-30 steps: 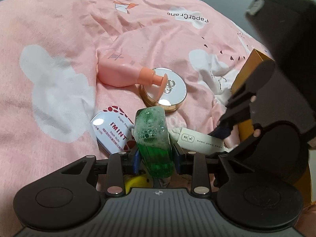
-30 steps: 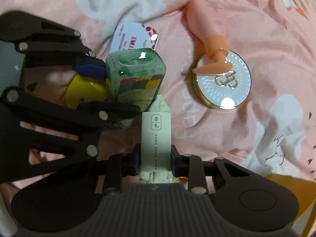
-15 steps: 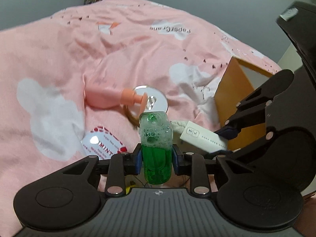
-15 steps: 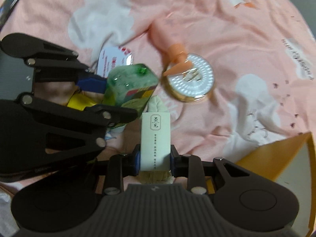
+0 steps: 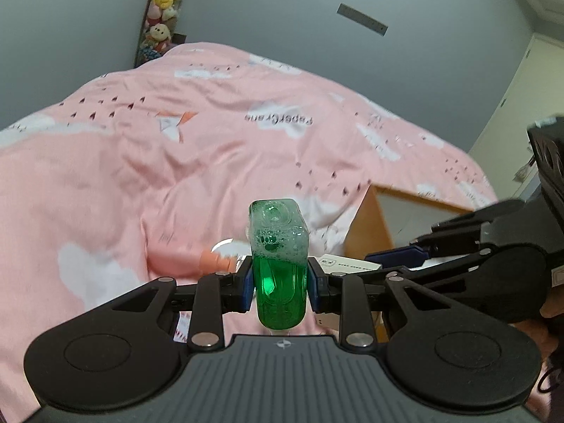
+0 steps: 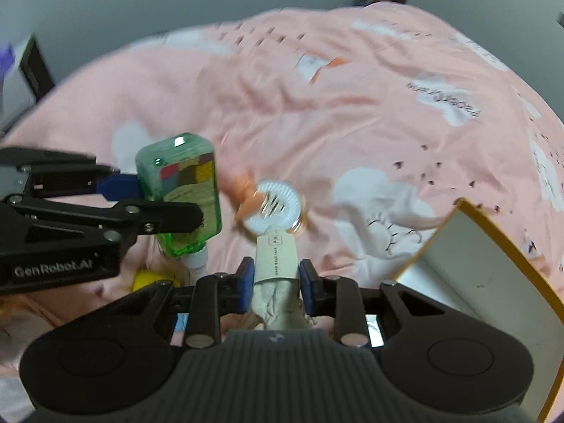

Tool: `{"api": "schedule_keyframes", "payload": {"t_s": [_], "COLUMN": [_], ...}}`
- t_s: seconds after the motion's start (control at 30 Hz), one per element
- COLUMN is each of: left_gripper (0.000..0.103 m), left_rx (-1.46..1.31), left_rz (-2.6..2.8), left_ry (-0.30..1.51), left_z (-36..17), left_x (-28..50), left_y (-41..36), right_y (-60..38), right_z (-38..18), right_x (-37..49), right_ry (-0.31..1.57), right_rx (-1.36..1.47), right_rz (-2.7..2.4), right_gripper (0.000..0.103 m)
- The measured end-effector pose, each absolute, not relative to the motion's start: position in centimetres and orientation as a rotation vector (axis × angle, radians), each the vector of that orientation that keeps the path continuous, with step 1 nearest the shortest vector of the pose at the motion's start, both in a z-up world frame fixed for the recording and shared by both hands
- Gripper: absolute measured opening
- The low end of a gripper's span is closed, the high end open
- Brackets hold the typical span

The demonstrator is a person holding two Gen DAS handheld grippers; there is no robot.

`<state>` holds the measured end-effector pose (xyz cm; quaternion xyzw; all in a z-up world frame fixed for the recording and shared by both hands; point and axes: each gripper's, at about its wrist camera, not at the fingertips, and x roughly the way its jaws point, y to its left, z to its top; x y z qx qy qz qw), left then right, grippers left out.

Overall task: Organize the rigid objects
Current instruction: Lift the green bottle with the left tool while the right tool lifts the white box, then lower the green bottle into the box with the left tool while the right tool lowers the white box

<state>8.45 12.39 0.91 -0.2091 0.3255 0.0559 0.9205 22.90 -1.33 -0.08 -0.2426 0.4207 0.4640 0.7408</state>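
A green bottle [image 5: 280,264] with foamy liquid is clamped between the blue pads of my left gripper [image 5: 280,283], lifted well above the pink bedspread [image 5: 176,176]. From the right wrist the same green bottle [image 6: 179,190] hangs at the left, cap end down. My right gripper [image 6: 276,278] is shut on a cloth roll with a white paper band [image 6: 275,257], also off the bed. Below lie a round gold-rimmed compact [image 6: 278,208] and a pink pump bottle [image 5: 183,264], both blurred.
An open orange box [image 6: 476,257] with a white inside stands on the bed at the right, and its near corner [image 5: 380,225] also shows beside the left gripper. A yellow object [image 6: 146,278] lies under the green bottle. Grey walls rise behind the bed, with plush toys [image 5: 162,10] in the corner.
Both grippers have risen off the bed with their objects still held. The compact, pump bottle and mint tin have dropped lower and smaller in view. The right wrist has rolled and the box came closer.
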Motion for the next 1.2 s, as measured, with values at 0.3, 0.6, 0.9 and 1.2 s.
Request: {"api": "schedule_keyframes", "payload": {"t_s": [0.3,0.6,0.9,1.2], "left_gripper": [0.033,0.033,0.033,0.033], "left_rx": [-0.415,-0.349,-0.228,-0.048], "left_rz": [-0.048,-0.26,-0.342,-0.324], "left_ry": [0.639,0.677,0.918,1.11], "left_z": [5.0,6.6,1.2,-2.4], "left_x": [11.7,17.4,25.7,30.1], "left_y": [11.4,6.6,1.4,-0.7], "right_y": [-6.8,-13.2,-17.1,-17.5], "right_z": [3.6,4.2,-1.2,-4.4], "right_x": [26.6,30.1,34.0,35.6], "right_ry": [0.926,0.896,0.98,1.034], "right_rx": [-0.227,-0.084,0.01,0.114], "right_rz": [0.958,0.764,0.557,0.507], "right_gripper": [0.026,0.026,0.026,0.026]}}
